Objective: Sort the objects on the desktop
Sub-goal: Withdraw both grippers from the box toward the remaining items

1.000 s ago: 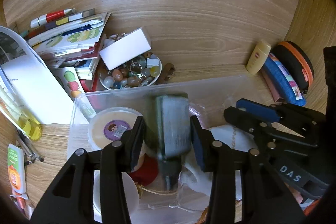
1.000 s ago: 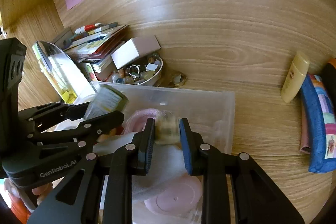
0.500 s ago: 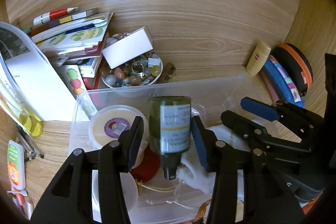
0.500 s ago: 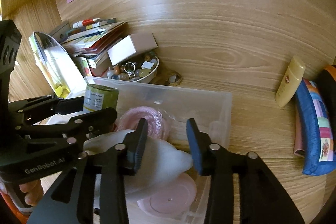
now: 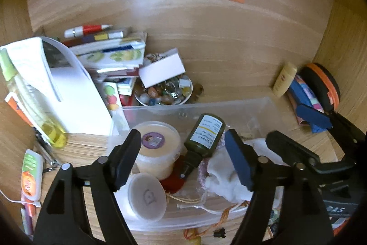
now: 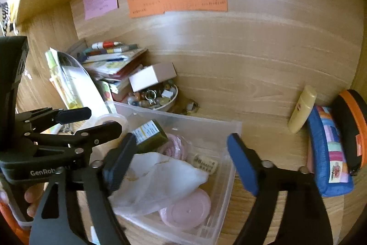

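A clear plastic bin [image 5: 229, 105] sits on the wooden desk and also shows in the right wrist view [image 6: 229, 130]. In it lie a dark green bottle [image 5: 204, 137] on its side, a cream tub [image 5: 156, 146], a white round lid [image 5: 146, 199], a white cloth pouch [image 5: 227, 176] and a pink lid [image 6: 185, 210]. My left gripper [image 5: 183, 155] is open above the bin, the bottle lying free between its fingers. My right gripper [image 6: 181, 157] is open and empty over the bin; the green bottle [image 6: 151, 133] lies just beyond its left finger.
A bowl of beads [image 5: 165, 93] with a white box [image 5: 160, 70] on it stands behind the bin. Books and papers [image 5: 110, 54] pile at the left. A yellow tube [image 5: 284, 79], blue pouch [image 6: 328, 153] and black-orange case [image 6: 353, 130] lie at right. Notes hang on the back wall.
My left gripper opened wide and pulled back up; the green bottle dropped into the bin. My right gripper let go of a small item, opened wide and rose.
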Demonstrator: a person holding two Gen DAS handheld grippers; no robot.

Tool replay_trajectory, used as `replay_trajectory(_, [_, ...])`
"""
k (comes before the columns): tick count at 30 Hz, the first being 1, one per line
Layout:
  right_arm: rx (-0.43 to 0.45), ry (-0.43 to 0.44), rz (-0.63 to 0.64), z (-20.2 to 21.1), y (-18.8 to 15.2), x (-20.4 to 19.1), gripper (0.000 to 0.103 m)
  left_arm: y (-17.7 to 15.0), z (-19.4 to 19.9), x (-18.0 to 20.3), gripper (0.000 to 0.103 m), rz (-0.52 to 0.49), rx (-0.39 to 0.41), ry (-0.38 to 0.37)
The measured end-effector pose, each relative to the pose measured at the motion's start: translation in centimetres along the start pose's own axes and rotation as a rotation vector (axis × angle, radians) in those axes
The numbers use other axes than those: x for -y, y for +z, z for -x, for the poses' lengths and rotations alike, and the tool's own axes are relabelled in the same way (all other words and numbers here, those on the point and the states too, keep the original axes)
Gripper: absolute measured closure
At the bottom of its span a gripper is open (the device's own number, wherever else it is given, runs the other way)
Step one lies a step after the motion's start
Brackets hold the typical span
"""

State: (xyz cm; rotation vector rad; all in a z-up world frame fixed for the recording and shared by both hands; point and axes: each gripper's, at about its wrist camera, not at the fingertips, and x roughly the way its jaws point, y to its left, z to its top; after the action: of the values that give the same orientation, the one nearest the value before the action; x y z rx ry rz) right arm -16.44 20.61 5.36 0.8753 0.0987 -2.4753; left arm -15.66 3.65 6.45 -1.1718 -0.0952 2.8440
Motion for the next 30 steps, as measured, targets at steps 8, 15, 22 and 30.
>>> replay_trajectory(8, [0.046, -0.002, 0.041, 3.5, -0.1, -1.2, 0.013, -0.3, 3.1, -0.6, 0.025, 0.024, 0.054, 0.004])
replay_trajectory(15, [0.096, -0.021, 0.063, 6.4, -0.5, -2.4, 0.005, -1.0, 5.9, -0.6, 0.01, 0.03, 0.106, -0.002])
replay_trajectory(22, [0.131, -0.033, 0.014, 9.0, -1.4, -2.2, 0.0, -2.7, 8.9, -1.6, 0.008, 0.016, 0.133, 0.01])
replay_trajectory(30, [0.078, -0.046, -0.032, 9.7, -4.4, -0.6, 0.0, -6.2, 10.9, -4.1, 0.008, -0.003, 0.138, 0.075])
